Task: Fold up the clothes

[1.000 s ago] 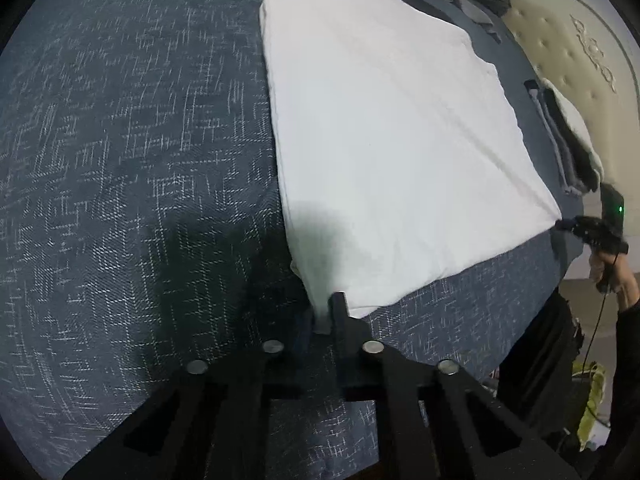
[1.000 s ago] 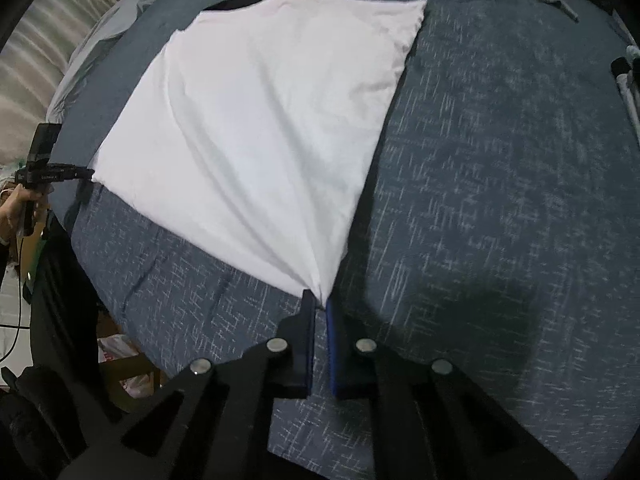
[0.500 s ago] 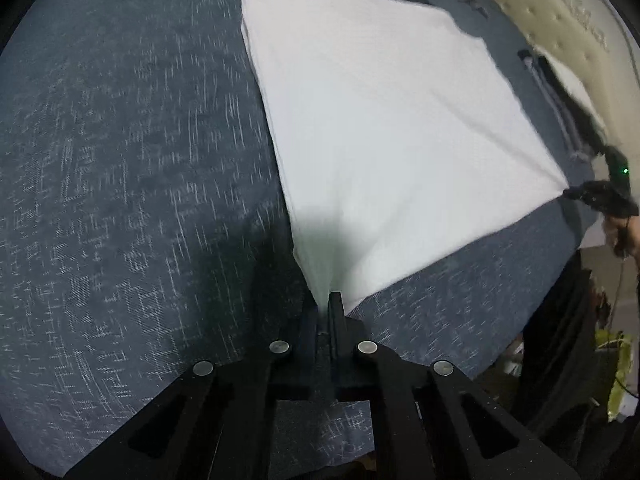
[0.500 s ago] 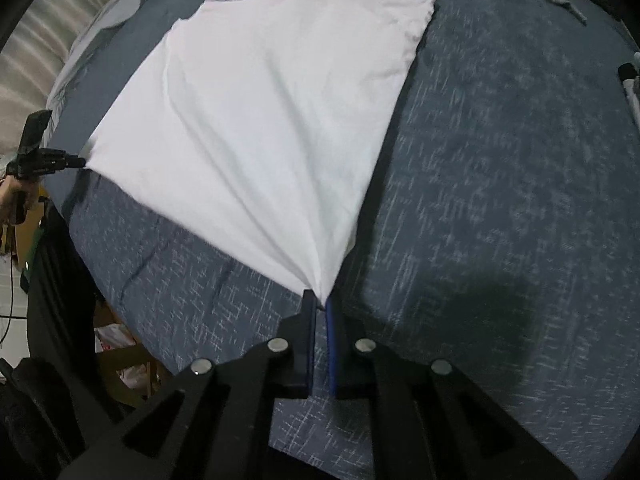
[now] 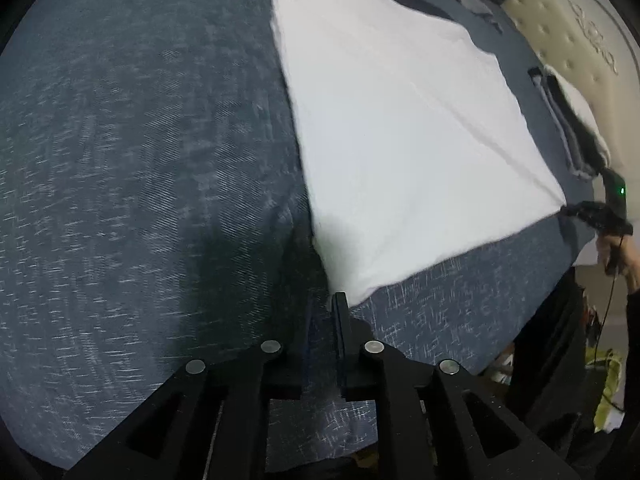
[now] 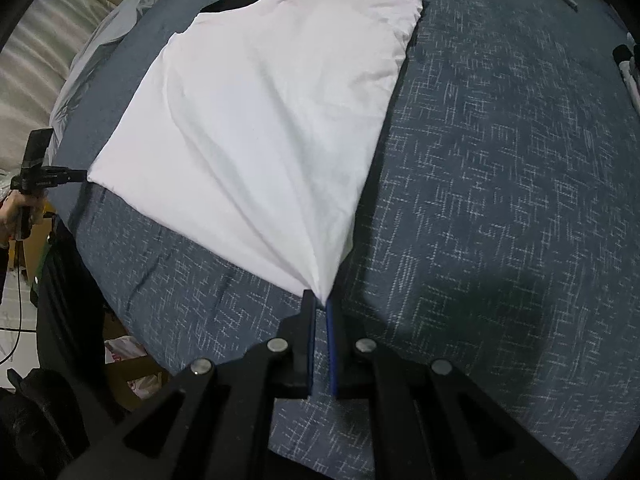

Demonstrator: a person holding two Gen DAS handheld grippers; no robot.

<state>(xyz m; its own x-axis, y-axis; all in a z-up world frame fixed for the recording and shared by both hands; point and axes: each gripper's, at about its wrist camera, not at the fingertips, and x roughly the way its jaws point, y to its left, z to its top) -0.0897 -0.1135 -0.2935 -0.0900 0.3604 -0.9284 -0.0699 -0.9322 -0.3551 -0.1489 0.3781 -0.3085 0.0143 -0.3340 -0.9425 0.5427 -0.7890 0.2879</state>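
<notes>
1. A white garment (image 5: 404, 140) lies spread flat on a dark blue bedcover (image 5: 140, 160) flecked with pale threads.
2. The left gripper (image 5: 322, 308) sits at the garment's near corner; its jaws stand slightly apart with bedcover showing between them, and the white corner ends just beside the right-hand finger, so nothing is held.
3. The right gripper (image 6: 320, 304) has its jaws pressed onto the opposite near corner of the garment (image 6: 272, 120), and creases fan out from that pinch point across the cloth.
4. In the left wrist view the right gripper (image 5: 580, 212) appears small at the far corner, with a green light on it (a hand (image 5: 616, 252) holds it from below).
5. Folded clothes (image 5: 572, 120) are stacked near a cream quilted mattress edge (image 5: 580, 32) at the upper right.
6. In the right wrist view, the left gripper (image 6: 76, 176) touches the cloth's left corner.
</notes>
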